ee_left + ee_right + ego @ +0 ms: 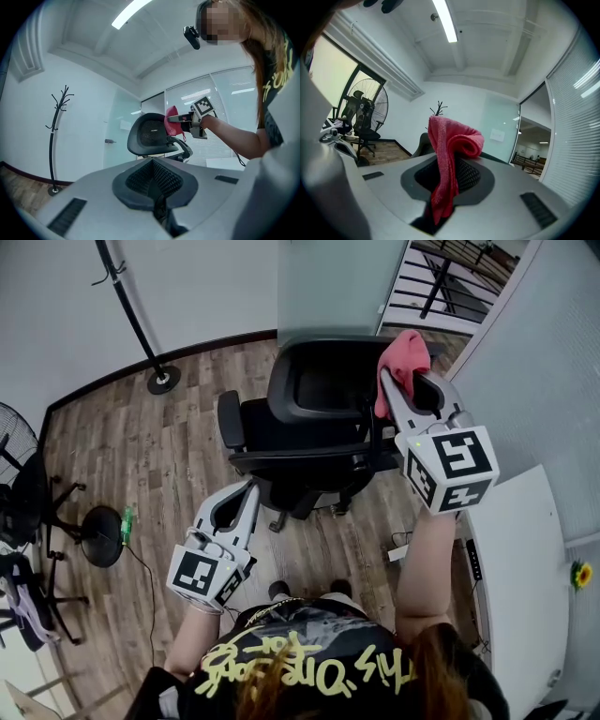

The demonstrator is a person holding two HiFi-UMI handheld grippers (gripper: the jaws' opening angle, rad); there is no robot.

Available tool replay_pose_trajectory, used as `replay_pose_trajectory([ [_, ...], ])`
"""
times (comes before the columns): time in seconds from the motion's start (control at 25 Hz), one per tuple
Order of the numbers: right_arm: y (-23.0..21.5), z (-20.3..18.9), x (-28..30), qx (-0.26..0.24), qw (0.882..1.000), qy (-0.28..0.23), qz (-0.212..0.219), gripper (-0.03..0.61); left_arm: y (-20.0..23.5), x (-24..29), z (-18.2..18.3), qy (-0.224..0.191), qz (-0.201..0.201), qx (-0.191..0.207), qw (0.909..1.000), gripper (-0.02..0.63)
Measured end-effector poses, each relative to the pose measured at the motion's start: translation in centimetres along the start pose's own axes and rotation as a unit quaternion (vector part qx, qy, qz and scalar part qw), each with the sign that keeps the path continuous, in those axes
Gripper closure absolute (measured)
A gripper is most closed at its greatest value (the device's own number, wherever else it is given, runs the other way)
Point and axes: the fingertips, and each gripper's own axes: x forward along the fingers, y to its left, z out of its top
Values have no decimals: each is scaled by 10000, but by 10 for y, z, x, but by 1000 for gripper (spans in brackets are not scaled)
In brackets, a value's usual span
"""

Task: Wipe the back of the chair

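A black office chair [328, 390] stands on the wood floor [169, 474] with its back toward the person, just ahead of the right claw [405, 381]. That claw is pinched on a red cloth [405, 354]. The cloth's folded bulk bunches above the claw's tips and a tail hangs down between them, which the right gripper view shows plainly [451, 154]. The cloth is held at the upper corner of the chair back, on the claw's inner side. This looks like the start of a wiping pass, with the loose fold offered as the rubbing face. From the left gripper view the cloth [171, 120] seems to meet the rim of the chair [151, 135], though actual contact cannot be confirmed.

The right arm is raised and stretched well forward, forearm bare and wrist roughly straight, so the claw reaches over the top of the backrest. The left claw [247, 491] hangs low and close to the body, its arm bent. It points toward the chair's lower frame but sits well short of it. Its jaws are pressed together on nothing [154, 180], and it seems to be idling rather than bracing the chair. If the chair swivels under pressure, that spare claw may be wanted.

A coat stand [161, 379] rises far off the left claw's outer side, and a white desk [525, 577] lies beside the right elbow.
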Motion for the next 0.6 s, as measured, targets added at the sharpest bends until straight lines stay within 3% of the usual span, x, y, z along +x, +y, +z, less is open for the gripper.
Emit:
replay_pose_trajectory([
  [0.24,10,4,5,-219,9996,93,-171,515,10,-11,-2,29,17,13,10000,623],
  [0.6,41,9,19,-313,9994,128,-20,515,20,-21,-5,30,56,-29,10000,623],
])
